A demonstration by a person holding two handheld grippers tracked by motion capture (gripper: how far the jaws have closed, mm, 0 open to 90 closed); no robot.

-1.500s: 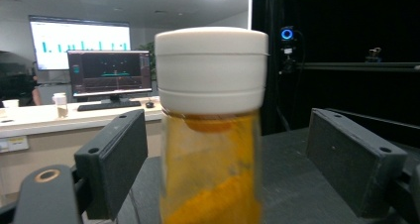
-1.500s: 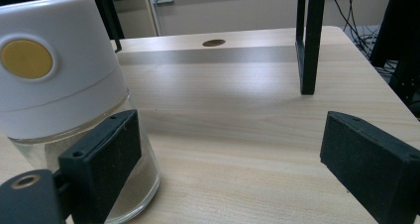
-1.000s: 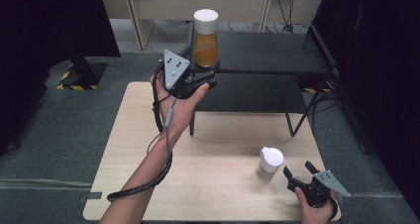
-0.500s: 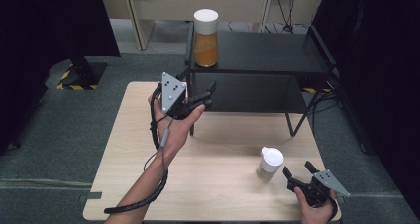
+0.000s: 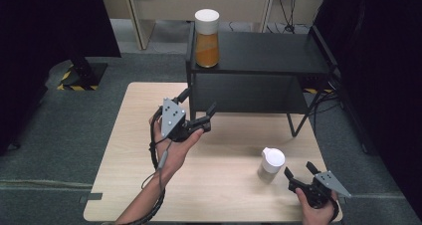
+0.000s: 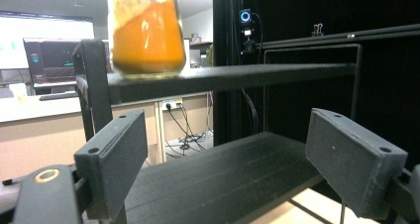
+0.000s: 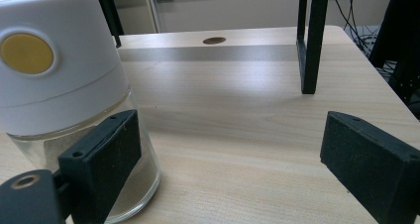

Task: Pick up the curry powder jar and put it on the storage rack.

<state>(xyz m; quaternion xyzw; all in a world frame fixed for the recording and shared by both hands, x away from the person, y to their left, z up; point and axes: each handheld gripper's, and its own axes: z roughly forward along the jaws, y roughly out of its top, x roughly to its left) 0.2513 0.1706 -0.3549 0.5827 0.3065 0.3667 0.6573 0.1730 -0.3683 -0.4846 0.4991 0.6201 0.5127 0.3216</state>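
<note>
Tongs of the left gripper (image 5: pixel 199 114) gape empty before a matte black metal shelf (image 5: pixel 259 53) carrying a cylindrical orange-filled glass jar (image 5: pixel 206 38). Right tongs (image 5: pixel 301 172) stand released beside a white-capped glass shaker (image 5: pixel 271 164) on the pale woodgrain desk (image 5: pixel 224 185).

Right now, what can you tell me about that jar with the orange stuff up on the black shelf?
The orange-filled jar is clear, glass by the look of it, with a tall white cap. Orange powder fills most of it. It stands upright at the front left corner of the black shelf's top board, with nothing else touching it. Seen from the left claw's camera, it sits above the claw.
</note>
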